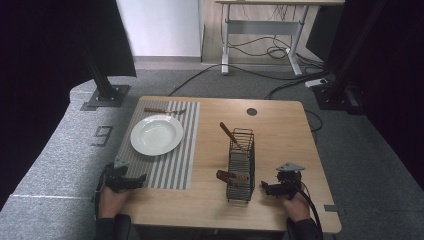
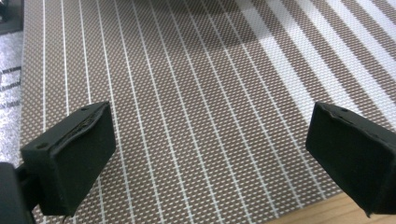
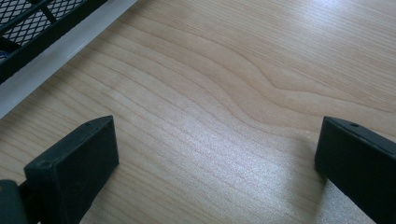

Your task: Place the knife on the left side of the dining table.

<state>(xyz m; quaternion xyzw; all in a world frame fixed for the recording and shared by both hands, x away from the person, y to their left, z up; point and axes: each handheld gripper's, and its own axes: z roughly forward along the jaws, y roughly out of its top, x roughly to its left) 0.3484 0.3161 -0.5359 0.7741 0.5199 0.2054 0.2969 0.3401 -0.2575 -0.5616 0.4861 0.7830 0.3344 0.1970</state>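
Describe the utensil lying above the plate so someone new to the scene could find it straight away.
On the light wooden table, look at the brown-and-white striped placemat on its left half. Beyond the round white plate, along the mat's far edge, lies a wooden-handled utensil. Unlike the two in the black wire basket, it lies flat.

Wire basket (image 3: 28,23) cut off at the right gripper view's top-left corner, placemat (image 2: 187,93) ran past the left gripper view's edges, utensil (image 1: 164,110) beyond the plate (image 1: 156,134) too small to identify, forearms cropped at bottom edge.
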